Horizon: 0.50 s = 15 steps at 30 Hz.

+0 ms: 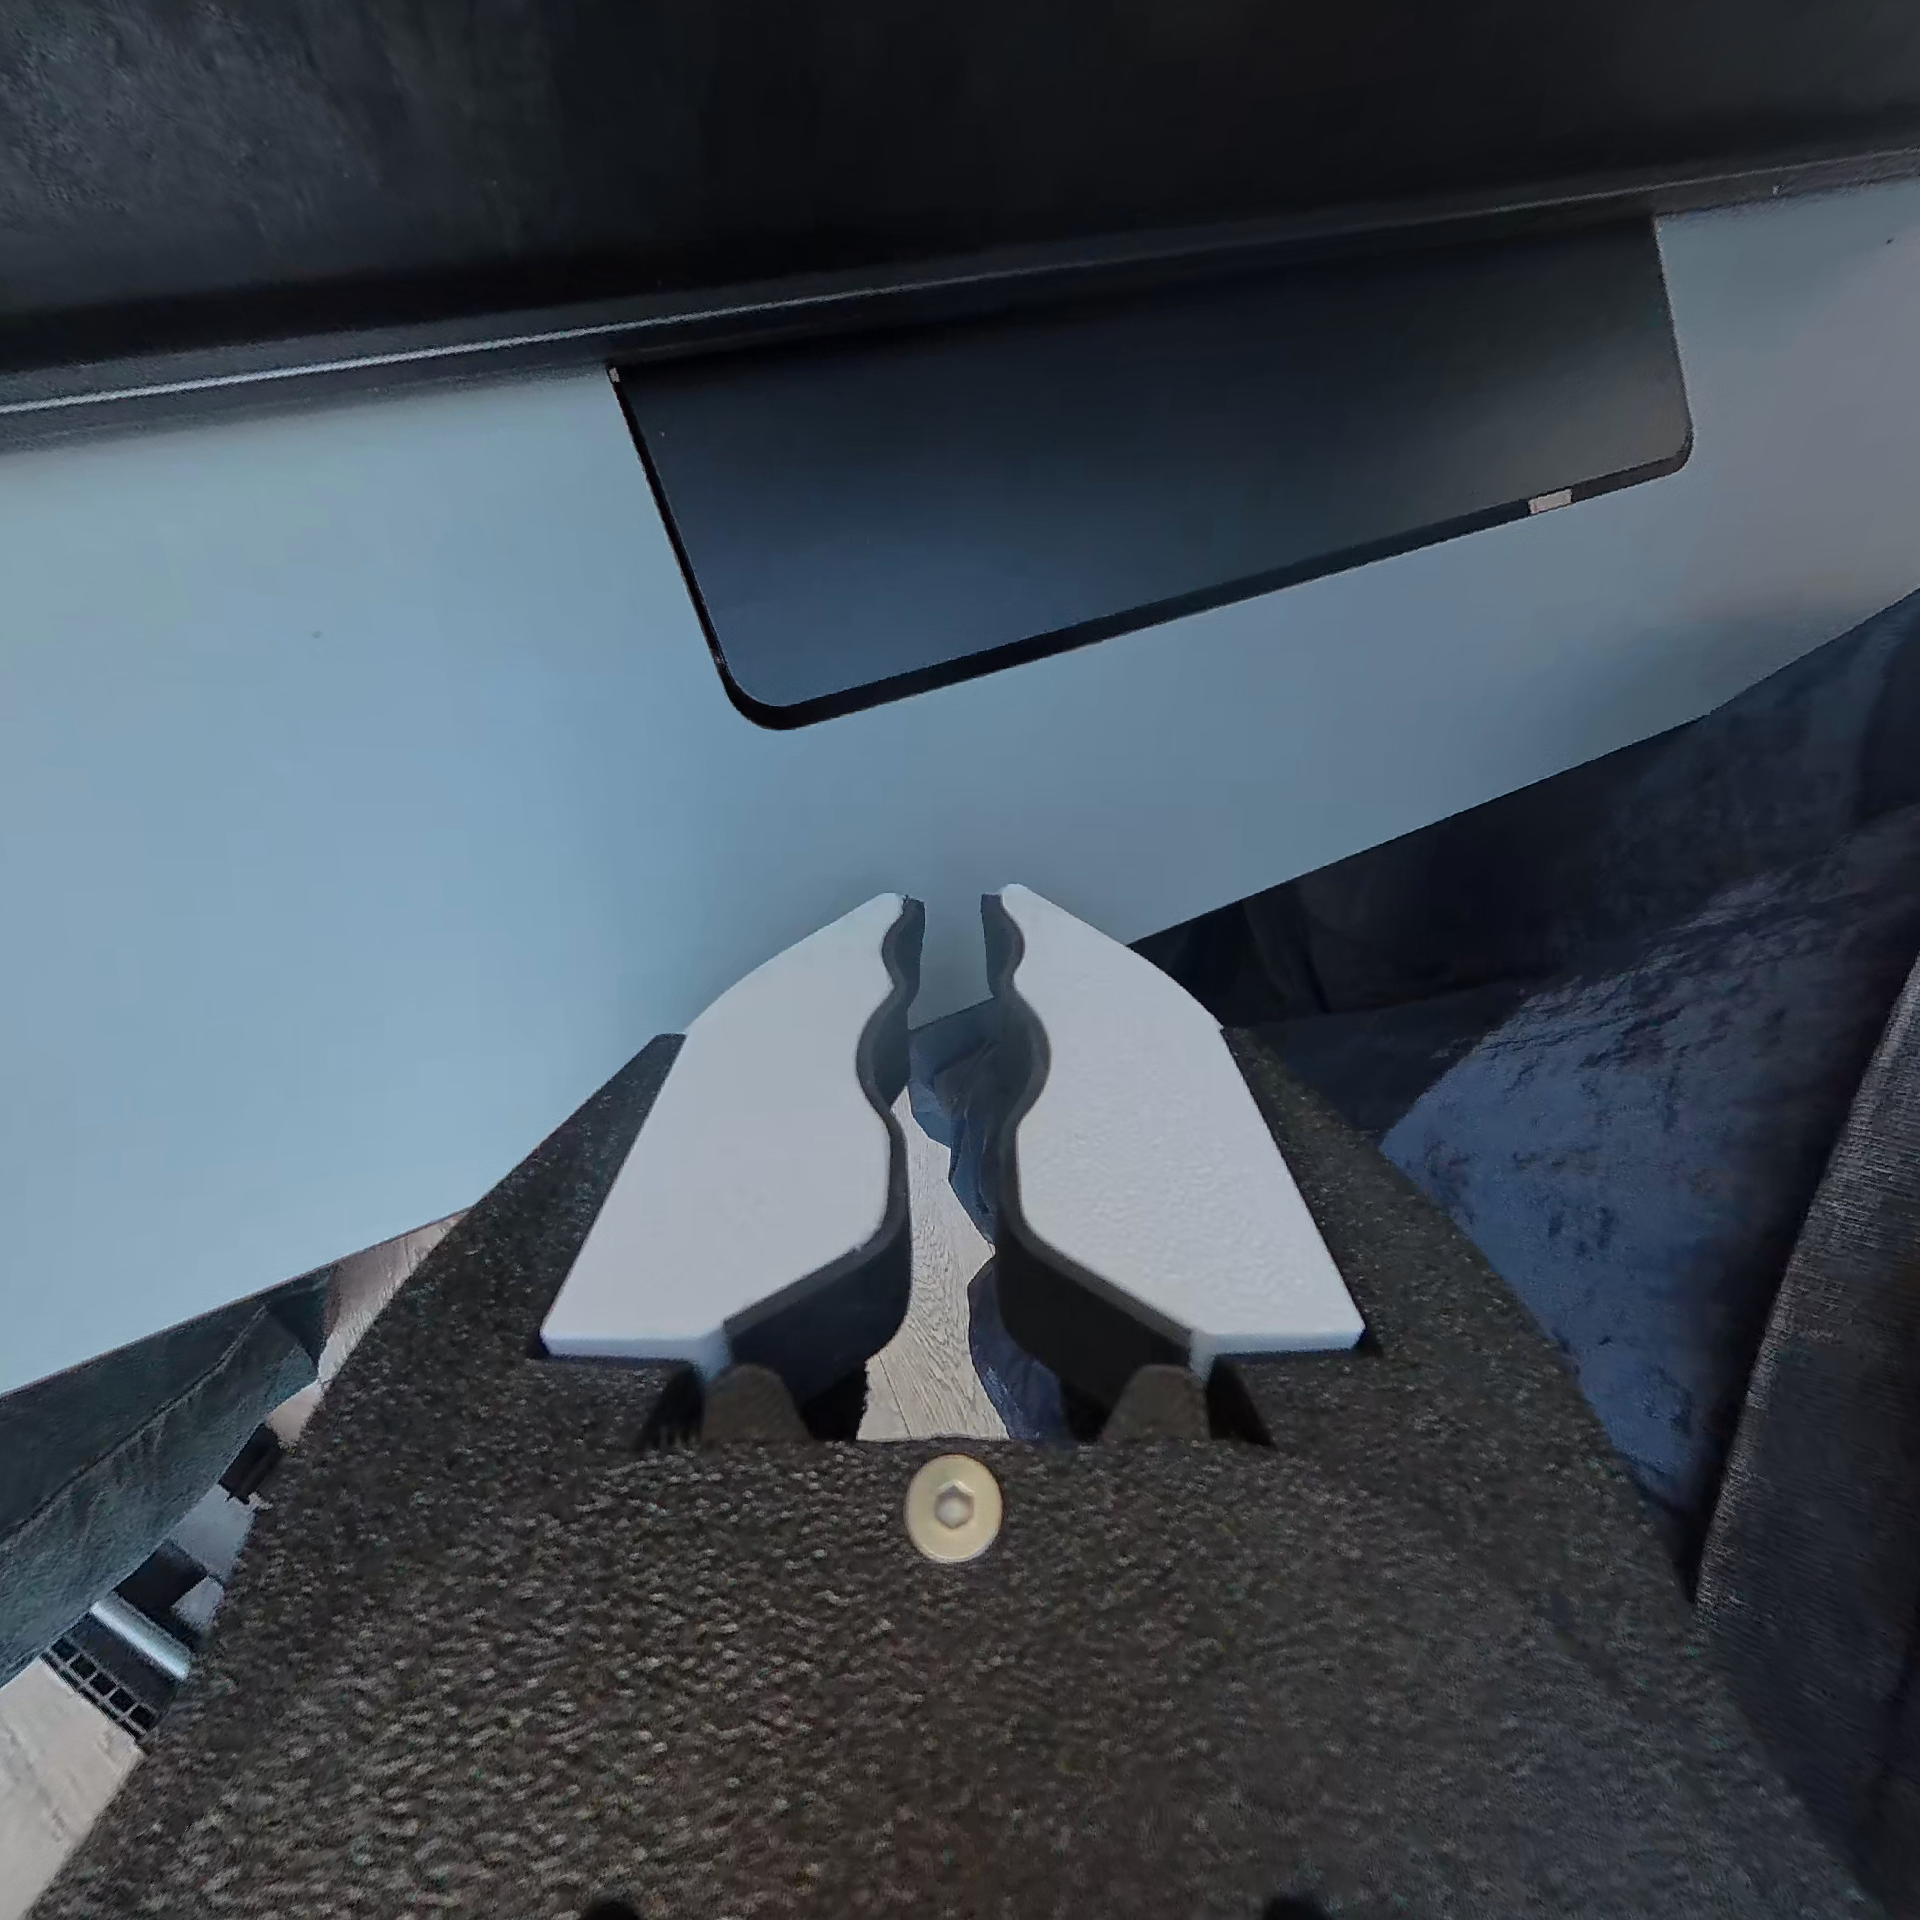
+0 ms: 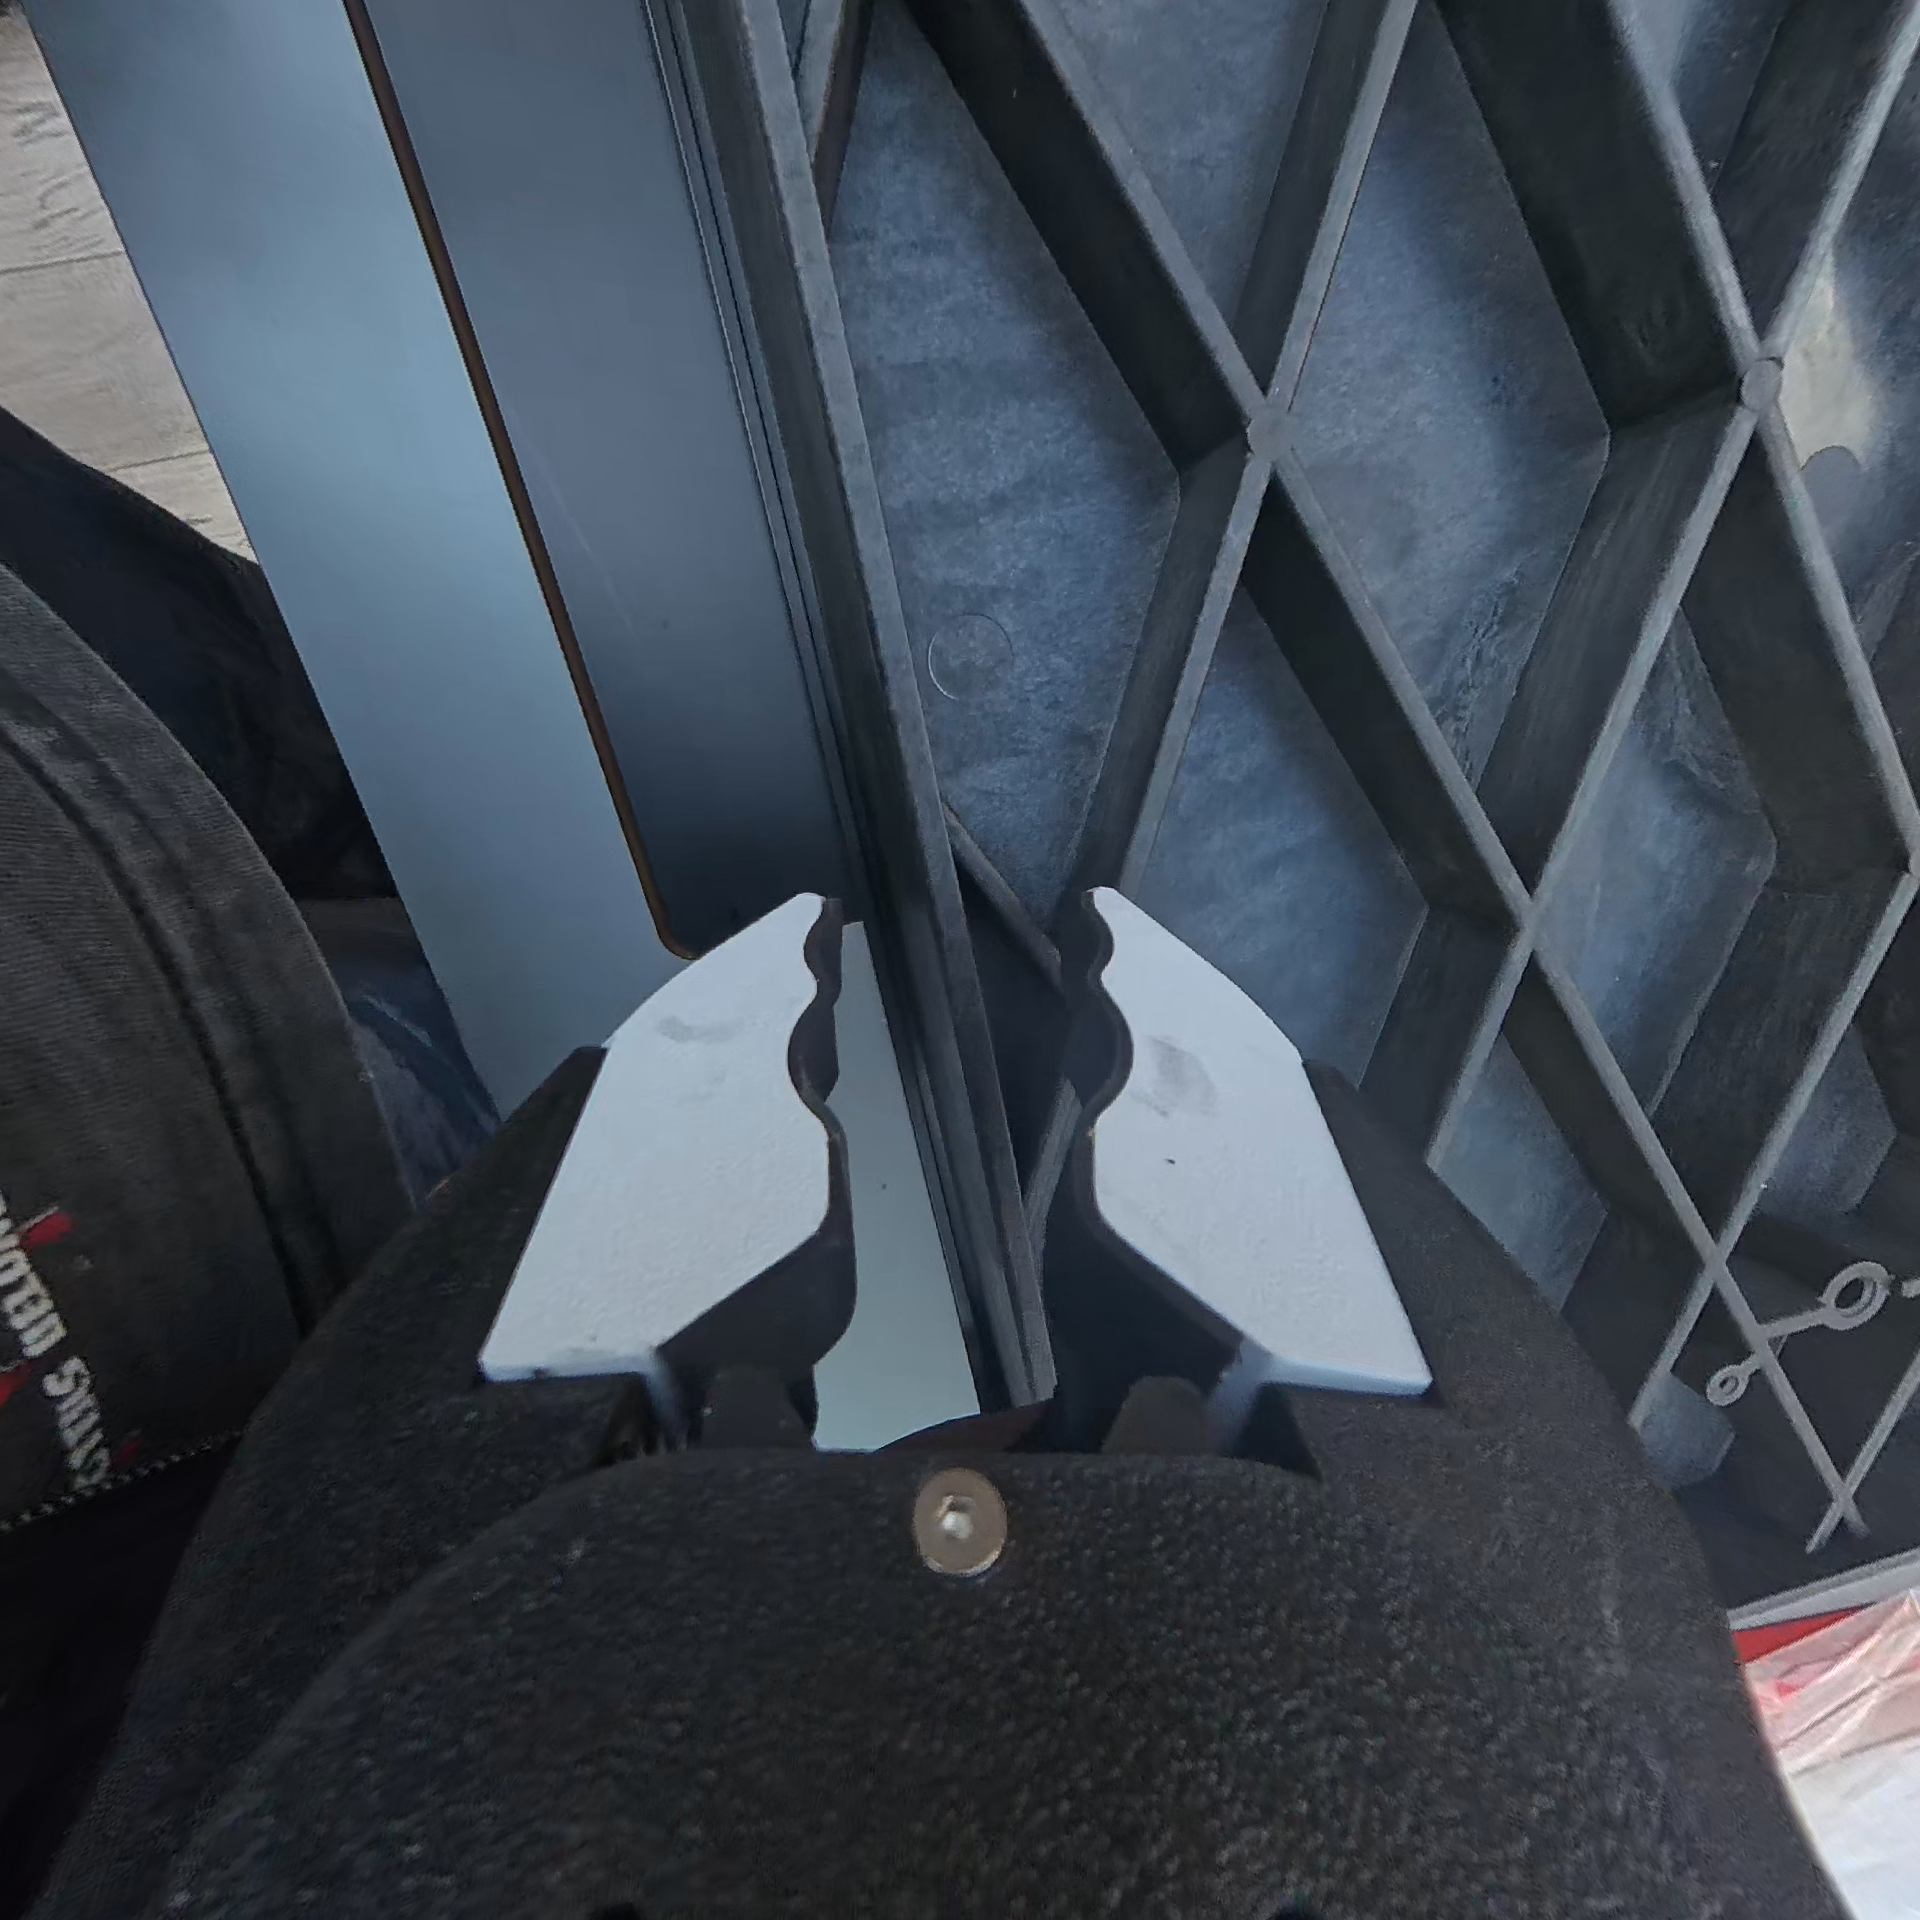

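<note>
My left gripper (image 1: 951,909) has its white fingers almost together with nothing between them. It hovers over a pale blue-white panel (image 1: 364,779) that carries a flat black plate (image 1: 1143,468). My right gripper (image 2: 951,914) is open. Its fingers straddle the black rim (image 2: 831,520) of a black plastic panel with diamond ribs (image 2: 1351,520). The rim runs between the jaws, close to the right finger. To the left of the rim stand the pale panel (image 2: 312,416) and the dark plate (image 2: 623,468).
Dark blue velvety fabric (image 1: 1610,1091) lies right of the left gripper. A long black edge (image 1: 727,322) runs across above the plate. Light wooden floor (image 1: 62,1766) shows at the lower left. A dark garment with red print (image 2: 125,1039) is on the left, and a red and clear packet (image 2: 1849,1683) at the lower right. There is about 25 centimetres between the tips of the two grippers.
</note>
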Tool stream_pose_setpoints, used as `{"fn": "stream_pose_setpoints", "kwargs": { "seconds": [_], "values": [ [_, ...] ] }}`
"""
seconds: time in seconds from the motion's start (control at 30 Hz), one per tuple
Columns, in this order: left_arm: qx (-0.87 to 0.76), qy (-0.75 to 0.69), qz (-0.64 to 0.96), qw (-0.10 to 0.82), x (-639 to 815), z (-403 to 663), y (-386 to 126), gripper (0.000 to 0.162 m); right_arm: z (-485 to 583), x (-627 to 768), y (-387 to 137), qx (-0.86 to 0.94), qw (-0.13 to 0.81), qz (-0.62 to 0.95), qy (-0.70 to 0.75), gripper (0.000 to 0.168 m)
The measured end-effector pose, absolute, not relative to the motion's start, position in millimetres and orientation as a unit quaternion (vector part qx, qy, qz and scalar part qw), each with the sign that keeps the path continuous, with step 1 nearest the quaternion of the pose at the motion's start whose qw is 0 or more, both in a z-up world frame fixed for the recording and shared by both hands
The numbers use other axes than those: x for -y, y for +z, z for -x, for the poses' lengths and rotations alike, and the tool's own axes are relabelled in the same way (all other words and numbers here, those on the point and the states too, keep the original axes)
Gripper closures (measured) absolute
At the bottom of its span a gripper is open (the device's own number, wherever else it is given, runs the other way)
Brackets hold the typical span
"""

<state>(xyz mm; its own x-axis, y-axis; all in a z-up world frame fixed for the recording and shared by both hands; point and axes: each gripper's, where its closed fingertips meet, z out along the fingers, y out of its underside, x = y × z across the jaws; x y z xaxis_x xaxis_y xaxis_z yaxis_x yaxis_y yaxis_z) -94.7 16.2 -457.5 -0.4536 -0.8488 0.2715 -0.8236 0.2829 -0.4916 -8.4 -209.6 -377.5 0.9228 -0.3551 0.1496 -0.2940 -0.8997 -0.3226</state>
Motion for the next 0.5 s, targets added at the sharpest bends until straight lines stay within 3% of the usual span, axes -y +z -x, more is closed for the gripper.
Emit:
{"fn": "stream_pose_setpoints", "kwargs": {
  "seconds": [0.5],
  "values": [
    [-0.801, -0.288, 0.524, 0.019, -15.3, 93.4, -459.3, 0.15, 5.0, 204.4, -402.4, -0.087, 0.078, 0.987, -0.108, 0.134]
  ]
}}
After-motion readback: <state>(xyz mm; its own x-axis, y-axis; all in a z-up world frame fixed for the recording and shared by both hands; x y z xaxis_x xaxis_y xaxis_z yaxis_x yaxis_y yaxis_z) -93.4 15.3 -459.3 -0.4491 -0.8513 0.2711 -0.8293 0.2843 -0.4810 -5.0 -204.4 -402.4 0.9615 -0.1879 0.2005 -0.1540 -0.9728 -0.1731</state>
